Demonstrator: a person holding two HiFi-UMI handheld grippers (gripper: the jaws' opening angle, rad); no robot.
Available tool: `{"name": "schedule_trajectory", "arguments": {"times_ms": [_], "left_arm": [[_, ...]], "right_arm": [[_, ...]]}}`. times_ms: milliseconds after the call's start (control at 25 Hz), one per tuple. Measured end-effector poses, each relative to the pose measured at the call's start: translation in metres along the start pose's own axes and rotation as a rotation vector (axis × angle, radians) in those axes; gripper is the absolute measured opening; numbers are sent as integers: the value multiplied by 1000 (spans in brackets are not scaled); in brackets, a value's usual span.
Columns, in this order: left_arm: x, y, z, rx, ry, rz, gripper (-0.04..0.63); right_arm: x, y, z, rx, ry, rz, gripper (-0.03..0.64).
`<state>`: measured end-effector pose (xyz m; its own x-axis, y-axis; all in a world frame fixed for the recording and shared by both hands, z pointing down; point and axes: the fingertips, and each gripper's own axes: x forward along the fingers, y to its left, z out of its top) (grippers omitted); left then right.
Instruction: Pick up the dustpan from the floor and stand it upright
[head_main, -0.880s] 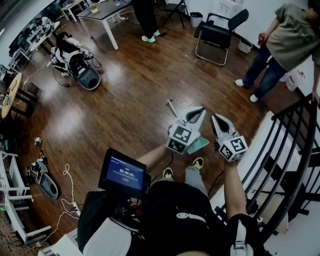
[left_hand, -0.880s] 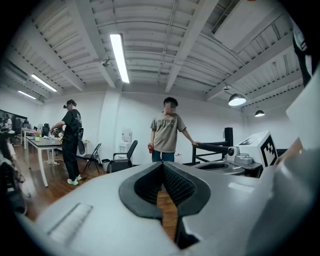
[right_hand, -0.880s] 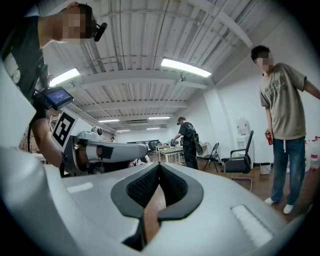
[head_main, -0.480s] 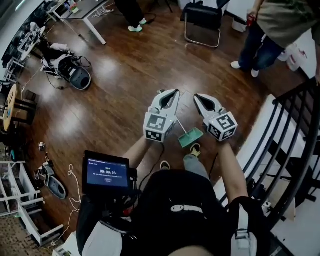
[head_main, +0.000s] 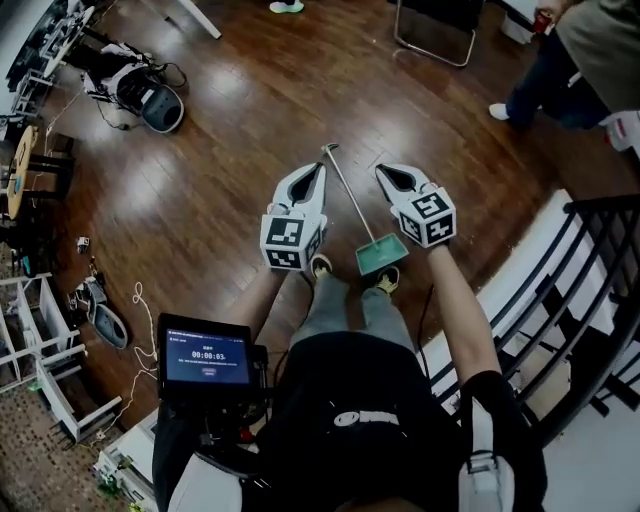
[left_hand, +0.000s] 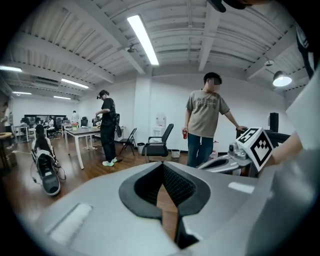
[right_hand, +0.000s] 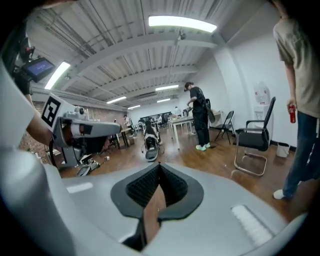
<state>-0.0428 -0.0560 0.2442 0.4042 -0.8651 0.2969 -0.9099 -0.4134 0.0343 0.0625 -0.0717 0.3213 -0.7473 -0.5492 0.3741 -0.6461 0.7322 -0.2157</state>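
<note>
The dustpan lies flat on the wooden floor just ahead of the person's feet, with its green pan (head_main: 381, 256) nearest and its long thin handle (head_main: 340, 185) running away up and to the left. My left gripper (head_main: 310, 172) hovers left of the handle and my right gripper (head_main: 386, 174) right of it, both above the floor and touching nothing. In the left gripper view the jaws (left_hand: 162, 167) are shut and empty. The right gripper view shows its jaws (right_hand: 159, 167) likewise shut with nothing held. Neither gripper view shows the dustpan.
A person in a beige shirt and jeans (head_main: 590, 50) stands at the far right. A black stair railing (head_main: 590, 300) borders the right side. A black chair (head_main: 435, 25) stands at the back, a corded device (head_main: 150, 95) lies at far left, and a small screen (head_main: 208, 355) hangs at the chest.
The head view has tipped downward. Both grippers have spread apart and now flank the dustpan's handle, which was partly hidden under the left gripper before.
</note>
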Motion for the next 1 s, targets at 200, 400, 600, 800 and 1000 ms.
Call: {"name": "schedule_trajectory", "arguments": {"times_ms": [200,400,600,800,1000], "left_arm": [[32,61,-44,-7,63,11,20],[91,105,-159,-91,175,3,20],[133,136,-272,-156,292,51,20],[161,140,-358,-245,329,41,20],[184,145,-429,-282,331,70,20]], "right_arm": [[92,-11,-52,23,162,-15,24],[181,-33,-174,79,336,-38,119],[246,-50,-298,107,499,-20,167],[300,-66,-397,78,592,14,175],[352,-88,-481,59,620,18,176]]}}
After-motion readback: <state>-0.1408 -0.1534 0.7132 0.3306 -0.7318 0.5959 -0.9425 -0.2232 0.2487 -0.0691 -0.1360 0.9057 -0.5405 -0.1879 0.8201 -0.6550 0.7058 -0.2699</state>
